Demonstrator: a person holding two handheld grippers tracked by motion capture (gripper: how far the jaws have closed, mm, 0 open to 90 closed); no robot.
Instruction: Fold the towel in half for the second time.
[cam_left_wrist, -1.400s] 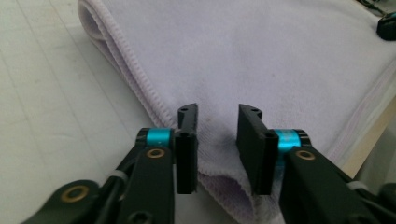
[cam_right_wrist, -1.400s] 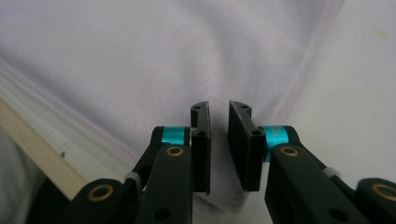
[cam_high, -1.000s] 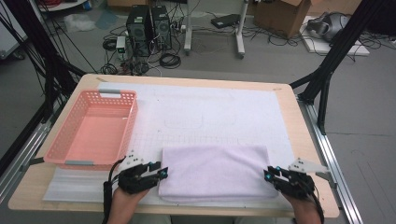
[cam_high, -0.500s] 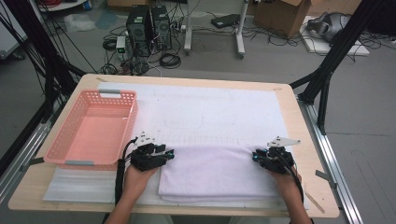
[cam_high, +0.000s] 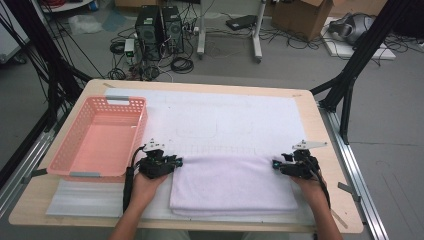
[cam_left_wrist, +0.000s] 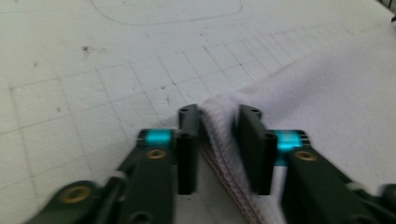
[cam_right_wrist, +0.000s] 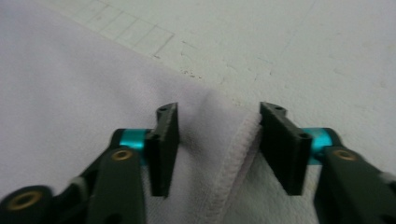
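Two grippers work the folded pale-lilac towel (cam_high: 234, 182) at the table's 6 o'clock: the left gripper (cam_left_wrist: 219, 135) pinches its far-left corner, the right gripper (cam_right_wrist: 218, 140) straddles the far-right corner, jaws spread, likely for lifting.

We saw a pink basket (cam_high: 95, 137) filling the left of the frame, its right wall just beside the left gripper (cam_high: 176, 162), so little room lay on that side. The white mat (cam_high: 225, 117) above the folded towel (cam_high: 232, 182) lay bare across the middle and upper right, giving open passage. The right gripper (cam_high: 276, 164) had bare mat and table edge (cam_high: 345, 200) to its right. Black frame legs (cam_high: 350, 80) stood beyond the table's upper right corner.
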